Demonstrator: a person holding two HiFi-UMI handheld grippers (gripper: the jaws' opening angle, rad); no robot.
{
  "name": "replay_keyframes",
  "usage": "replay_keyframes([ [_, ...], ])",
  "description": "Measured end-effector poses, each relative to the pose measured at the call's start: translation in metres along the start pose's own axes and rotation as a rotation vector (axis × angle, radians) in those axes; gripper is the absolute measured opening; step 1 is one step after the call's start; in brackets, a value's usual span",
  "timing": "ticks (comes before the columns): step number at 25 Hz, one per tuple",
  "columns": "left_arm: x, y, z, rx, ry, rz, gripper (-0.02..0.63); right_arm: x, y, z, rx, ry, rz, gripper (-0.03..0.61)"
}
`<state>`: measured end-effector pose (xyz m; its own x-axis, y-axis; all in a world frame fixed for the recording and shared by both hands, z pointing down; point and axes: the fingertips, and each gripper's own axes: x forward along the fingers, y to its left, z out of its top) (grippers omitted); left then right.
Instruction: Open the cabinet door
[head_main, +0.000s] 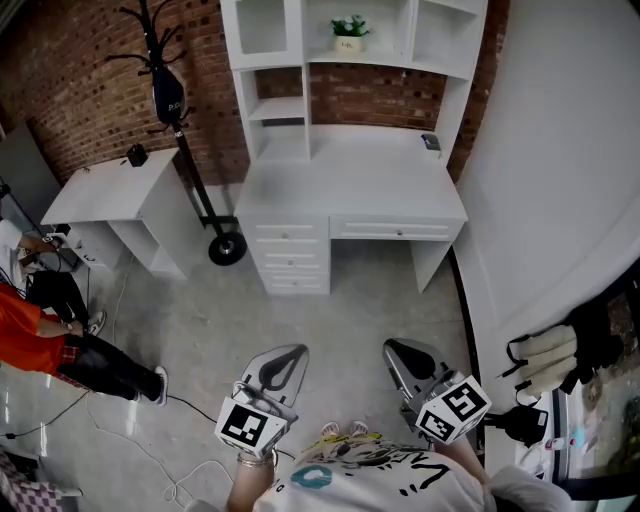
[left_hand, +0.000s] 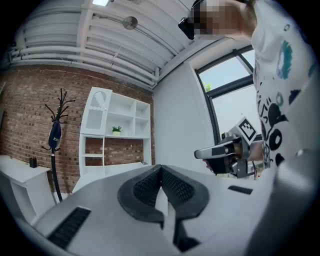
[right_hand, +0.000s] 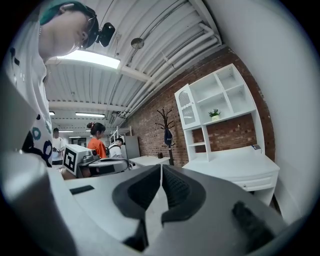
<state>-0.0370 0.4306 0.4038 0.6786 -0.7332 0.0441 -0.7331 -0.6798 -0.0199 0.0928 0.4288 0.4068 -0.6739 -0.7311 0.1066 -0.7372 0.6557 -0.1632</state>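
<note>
Brick wall (head_main: 70, 70) at the back, with a white hutch (head_main: 440, 35) standing on a white surface (head_main: 350, 190) that has drawers.

Head view: the cabinet door (head_main: 262, 25) fills the hutch's top left bay. It looks closed and is well apart from both tools. The left tongs (head_main: 296, 351) and right tongs (head_main: 391, 347) are held low over bare floor, pointing toward the surface. Both are clenched with nothing in them. A coat stand (head_main: 175, 110) is left of the hutch.

Left gripper view: the left tongs (left_hand: 160, 168) have their pads pressed tip to tip, empty. The cabinet door (left_hand: 96, 109) shows an arched pale pane in a white frame. A potted plant (left_hand: 116, 129) sits on the shelf to its right.

Right gripper view: the right tongs (right_hand: 161, 166) are clamped together with nothing between them. The cabinet door (right_hand: 185, 106) lies flush in the hutch's upper left corner.

Handling, as a judgement:
- The door is probably a light, stiff hinged panel that swings easily.
- If the pane is glass it is fragile, so keep the tongs off it.
- The painted frame is likely slick.
- The best hold would be a knob or the free vertical edge.
- A knob is too small to make out, and I cannot tell the hinge side.
- The door sits high, so reaching it calls for an upward reach.
</note>
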Motion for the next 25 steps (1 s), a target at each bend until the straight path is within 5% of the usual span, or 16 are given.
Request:
replay_keyframes([
  [9,-0.006,0.018,-0.022,-0.035,0.056,0.017,0.014,0.01,0.007,-0.007,-0.006,0.018,0.012,0.029],
  [25,0.078,0.074,-0.018,-0.037,0.06,0.04,0.014,0.081,-0.072,0.02,-0.034,0.014,0.04,0.029],
])
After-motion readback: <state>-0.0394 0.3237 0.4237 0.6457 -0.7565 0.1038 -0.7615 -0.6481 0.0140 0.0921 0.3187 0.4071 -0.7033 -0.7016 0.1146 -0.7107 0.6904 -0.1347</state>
